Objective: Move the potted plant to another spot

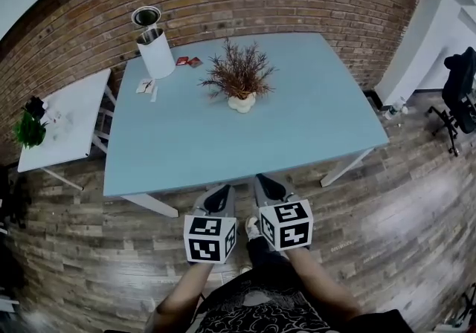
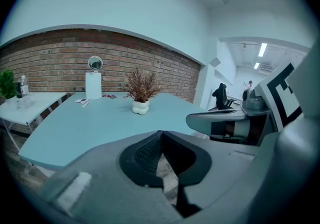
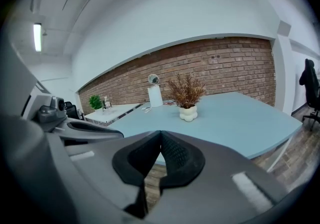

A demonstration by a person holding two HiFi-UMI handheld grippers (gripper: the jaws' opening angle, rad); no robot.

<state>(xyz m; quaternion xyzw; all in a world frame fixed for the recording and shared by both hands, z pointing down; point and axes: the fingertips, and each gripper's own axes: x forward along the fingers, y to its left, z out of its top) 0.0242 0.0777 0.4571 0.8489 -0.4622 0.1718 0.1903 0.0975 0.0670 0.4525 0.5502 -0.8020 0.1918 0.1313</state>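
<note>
The potted plant (image 1: pixel 240 80), dry brown sprigs in a lumpy white pot, stands on the light blue table (image 1: pixel 297 138) toward its far middle. It also shows in the left gripper view as the potted plant (image 2: pixel 140 91) and in the right gripper view as the potted plant (image 3: pixel 187 95). My left gripper (image 1: pixel 218 195) and right gripper (image 1: pixel 269 186) hover side by side at the table's near edge, well short of the plant. Both have their jaws shut with nothing between them, as seen at the left gripper (image 2: pixel 160 135) and the right gripper (image 3: pixel 160 135).
A white cylinder (image 1: pixel 155 53) with a round mirror (image 1: pixel 146 16) behind it stands at the table's far left corner, beside small papers (image 1: pixel 146 86) and a red item (image 1: pixel 187 61). A white side table (image 1: pixel 63 120) holds a green plant (image 1: pixel 28 131). An office chair (image 1: pixel 461 94) stands at right.
</note>
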